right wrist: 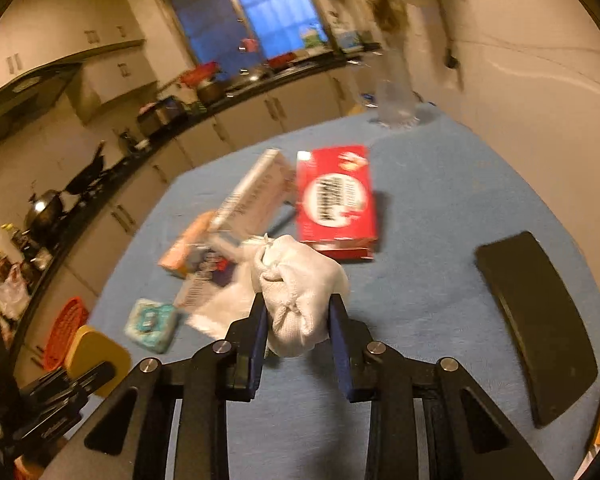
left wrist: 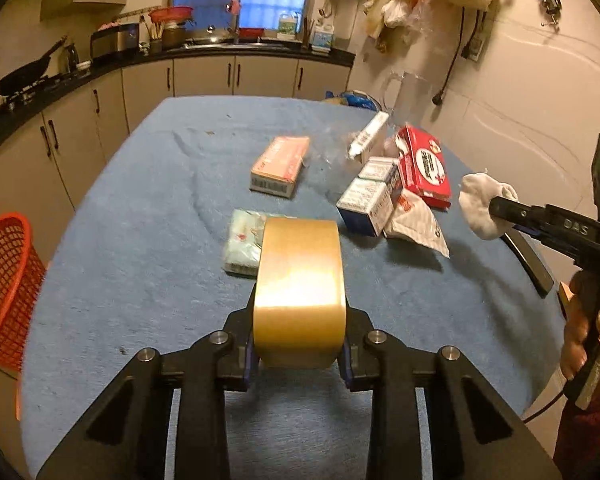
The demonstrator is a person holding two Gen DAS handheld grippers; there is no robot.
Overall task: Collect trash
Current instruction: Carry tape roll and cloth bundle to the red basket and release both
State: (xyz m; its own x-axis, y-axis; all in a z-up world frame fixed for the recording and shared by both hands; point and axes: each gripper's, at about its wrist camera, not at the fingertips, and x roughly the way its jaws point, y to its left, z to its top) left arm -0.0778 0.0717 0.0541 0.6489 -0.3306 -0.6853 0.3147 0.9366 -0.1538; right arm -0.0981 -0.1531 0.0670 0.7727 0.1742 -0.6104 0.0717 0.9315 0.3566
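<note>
My left gripper (left wrist: 299, 354) is shut on a roll of brown packing tape (left wrist: 300, 288) and holds it above the blue table (left wrist: 140, 208). My right gripper (right wrist: 300, 320) is shut on a white balled-up cloth (right wrist: 296, 288); it also shows in the left wrist view (left wrist: 485, 204) at the right. On the table lie a pink box (left wrist: 279, 167), a teal tissue pack (left wrist: 242, 246), white-blue boxes (left wrist: 370, 200), a red box (left wrist: 422, 166), a white tube box (left wrist: 368, 135) and a white wrapper (left wrist: 416, 224). An orange mesh basket (left wrist: 4, 280) stands left of the table.
A black flat case (right wrist: 540, 320) lies on the table's right side. A clear glass jug (left wrist: 408, 92) stands at the far right corner. Kitchen cabinets and a counter with pans run along the left and back. Bags hang on the right wall.
</note>
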